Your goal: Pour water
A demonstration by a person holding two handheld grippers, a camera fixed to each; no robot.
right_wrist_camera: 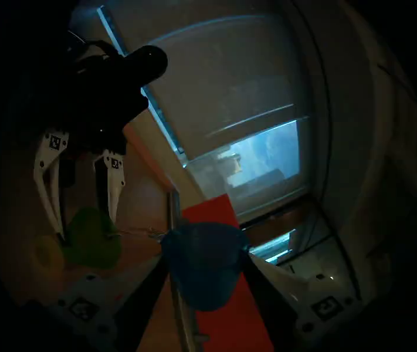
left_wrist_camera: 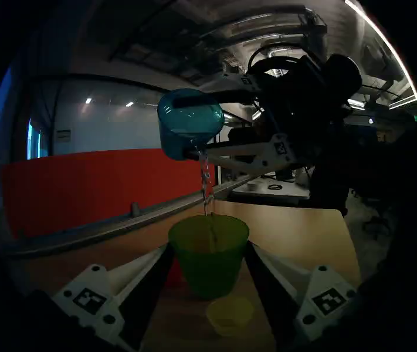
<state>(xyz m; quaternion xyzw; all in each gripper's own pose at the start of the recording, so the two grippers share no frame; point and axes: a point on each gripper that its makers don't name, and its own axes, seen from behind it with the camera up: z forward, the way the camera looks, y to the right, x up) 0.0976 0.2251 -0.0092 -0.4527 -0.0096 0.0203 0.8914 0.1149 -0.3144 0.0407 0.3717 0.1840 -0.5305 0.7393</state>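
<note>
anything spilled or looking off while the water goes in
Nothing stands out. The blue cup, tilted in the right gripper, sends its water stream into the upright green cup held by the left gripper, landing close to the far rim. No puddle shows on the wooden table.

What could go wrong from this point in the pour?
1. The blue cup, tilted in the right gripper, pours from well above the green cup. The thin stream enters near its far rim, so slight drift could wet the table.
2. The left gripper pinches the green cup's sides; a nudge might tip it.
</note>
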